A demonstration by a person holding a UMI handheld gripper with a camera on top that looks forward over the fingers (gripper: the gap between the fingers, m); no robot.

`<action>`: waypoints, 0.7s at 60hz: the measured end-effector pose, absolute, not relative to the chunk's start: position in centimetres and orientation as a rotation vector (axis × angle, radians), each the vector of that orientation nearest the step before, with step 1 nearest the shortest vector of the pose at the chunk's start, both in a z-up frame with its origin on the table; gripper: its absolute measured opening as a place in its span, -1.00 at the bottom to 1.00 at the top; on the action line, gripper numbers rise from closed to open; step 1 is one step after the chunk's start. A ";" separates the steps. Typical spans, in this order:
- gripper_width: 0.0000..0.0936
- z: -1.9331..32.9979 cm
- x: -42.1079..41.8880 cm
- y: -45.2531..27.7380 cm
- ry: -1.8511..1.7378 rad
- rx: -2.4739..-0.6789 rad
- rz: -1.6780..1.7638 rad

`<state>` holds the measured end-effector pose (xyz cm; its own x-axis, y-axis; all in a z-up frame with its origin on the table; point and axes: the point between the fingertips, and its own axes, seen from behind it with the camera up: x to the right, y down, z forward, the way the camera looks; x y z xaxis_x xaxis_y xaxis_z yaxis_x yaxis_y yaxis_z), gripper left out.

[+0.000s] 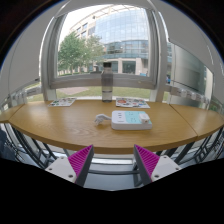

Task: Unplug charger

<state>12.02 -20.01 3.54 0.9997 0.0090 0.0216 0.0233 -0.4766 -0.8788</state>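
A white power strip (131, 119) with a pink edge lies on the round wooden table (60, 125), beyond my fingers. A small white charger (102, 120) sits just left of it, against its end. My gripper (112, 160) is open and empty, well short of the table's near edge, with its magenta pads (80, 159) spread wide. Nothing stands between the fingers.
A tall grey bottle (107, 78) stands at the far side of the table. Papers or magazines lie at the far left (62, 102) and far right (131, 102). Large windows show trees and a building behind. Chairs (25, 148) stand around the near edge.
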 end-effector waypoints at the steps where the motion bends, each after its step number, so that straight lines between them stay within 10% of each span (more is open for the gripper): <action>1: 0.72 3.5 12.5 -19.8 -0.013 -2.069 -0.021; 27: 0.50 3.2 23.5 -4.8 0.027 -2.032 -0.064; 38: -0.44 2.6 23.8 -3.2 0.057 -2.031 -0.074; 42: -0.51 2.5 23.8 -3.2 0.065 -2.025 -0.083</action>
<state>23.84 -3.17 2.54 0.9961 -0.0829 0.0305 -0.0091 -0.4400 -0.8979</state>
